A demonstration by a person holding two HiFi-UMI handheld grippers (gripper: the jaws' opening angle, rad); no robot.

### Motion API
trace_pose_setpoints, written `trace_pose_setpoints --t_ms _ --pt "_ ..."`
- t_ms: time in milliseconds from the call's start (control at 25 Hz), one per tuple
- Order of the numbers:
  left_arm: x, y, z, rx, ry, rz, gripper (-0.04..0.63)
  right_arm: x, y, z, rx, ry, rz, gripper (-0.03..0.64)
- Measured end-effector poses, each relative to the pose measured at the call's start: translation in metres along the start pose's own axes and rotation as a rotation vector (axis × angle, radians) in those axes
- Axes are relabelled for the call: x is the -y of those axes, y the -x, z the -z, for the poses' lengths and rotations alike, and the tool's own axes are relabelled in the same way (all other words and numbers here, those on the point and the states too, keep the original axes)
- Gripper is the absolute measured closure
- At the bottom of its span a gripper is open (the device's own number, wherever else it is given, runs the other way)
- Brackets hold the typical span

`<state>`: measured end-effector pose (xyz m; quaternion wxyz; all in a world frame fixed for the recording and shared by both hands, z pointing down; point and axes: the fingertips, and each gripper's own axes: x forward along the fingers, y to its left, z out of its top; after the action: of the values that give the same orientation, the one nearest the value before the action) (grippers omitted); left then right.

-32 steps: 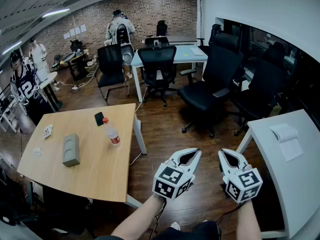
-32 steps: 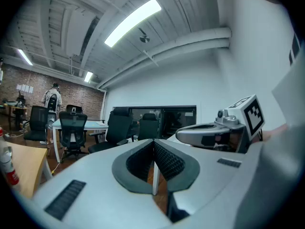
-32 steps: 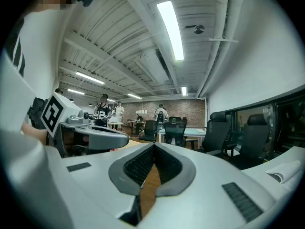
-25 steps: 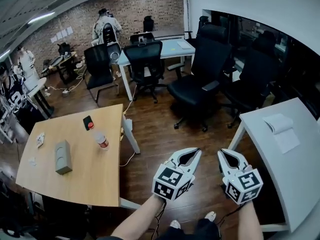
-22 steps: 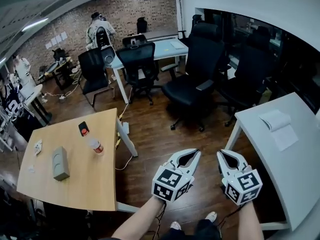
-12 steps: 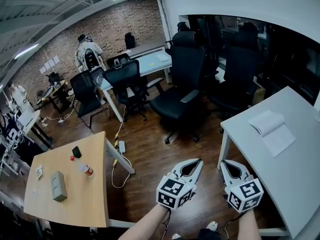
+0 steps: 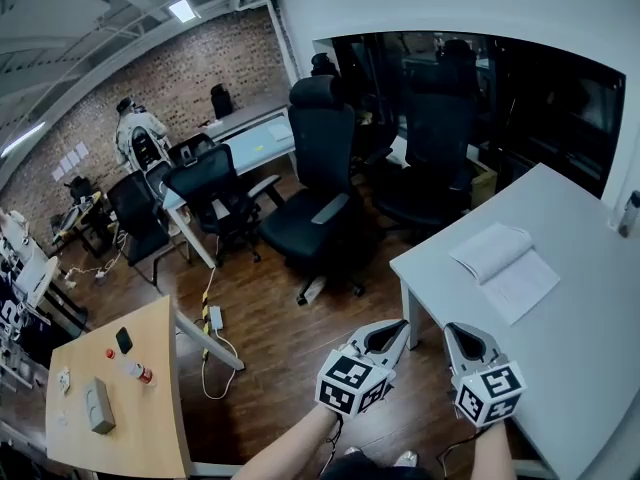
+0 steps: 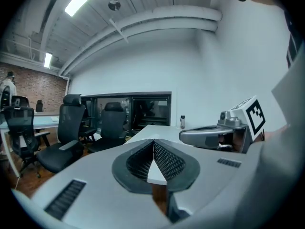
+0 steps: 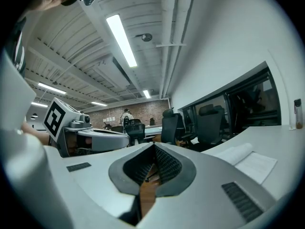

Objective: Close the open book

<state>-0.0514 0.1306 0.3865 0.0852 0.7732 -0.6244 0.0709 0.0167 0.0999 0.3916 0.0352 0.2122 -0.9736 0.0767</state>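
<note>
The open book (image 7: 503, 268) lies flat on the pale grey table (image 7: 580, 348) at the right, with its white pages up and a thicker stack on its far-left side. It shows again in the right gripper view as the book (image 9: 243, 159), low at the right. Both grippers hang over the wooden floor, short of the table's near-left corner. The left gripper (image 7: 401, 325) and the right gripper (image 7: 453, 329) are both shut with nothing between the jaws. Their tips meet in the left gripper view, left gripper (image 8: 153, 142), and in the right gripper view, right gripper (image 9: 153, 146).
Black office chairs (image 7: 315, 183) stand on the floor beyond the grey table's left end. A small bottle (image 7: 629, 213) stands at that table's far right. A wooden table (image 7: 130, 408) with a bottle, a phone and a box is at the lower left. A person (image 7: 135, 133) stands far back.
The view has swung right: the grey table and the book have come nearer and larger, and the wooden table has slid to the lower left. Both grippers stay shut.
</note>
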Motion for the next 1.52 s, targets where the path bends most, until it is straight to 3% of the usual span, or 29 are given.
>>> trace_pose_setpoints --t_ms 280,640,1120,1520 --pt "0.021 -0.078 -0.004 -0.01 -0.006 0.131 0.591 0.073 0.01 0.002 -0.009 -0.013 0.133 0.615" --pt "0.014 -0.186 -0.006 -0.024 -0.012 0.286 0.591 0.161 -0.011 -0.001 -0.046 -0.003 0.301 0.614" --pt "-0.038 -0.316 0.035 -0.179 0.004 0.413 0.591 0.25 -0.068 0.023 -0.156 -0.075 0.48 0.614" --pt "-0.054 -0.375 0.074 -0.296 -0.018 0.498 0.591 0.292 -0.08 0.056 -0.24 -0.145 0.628 0.614"
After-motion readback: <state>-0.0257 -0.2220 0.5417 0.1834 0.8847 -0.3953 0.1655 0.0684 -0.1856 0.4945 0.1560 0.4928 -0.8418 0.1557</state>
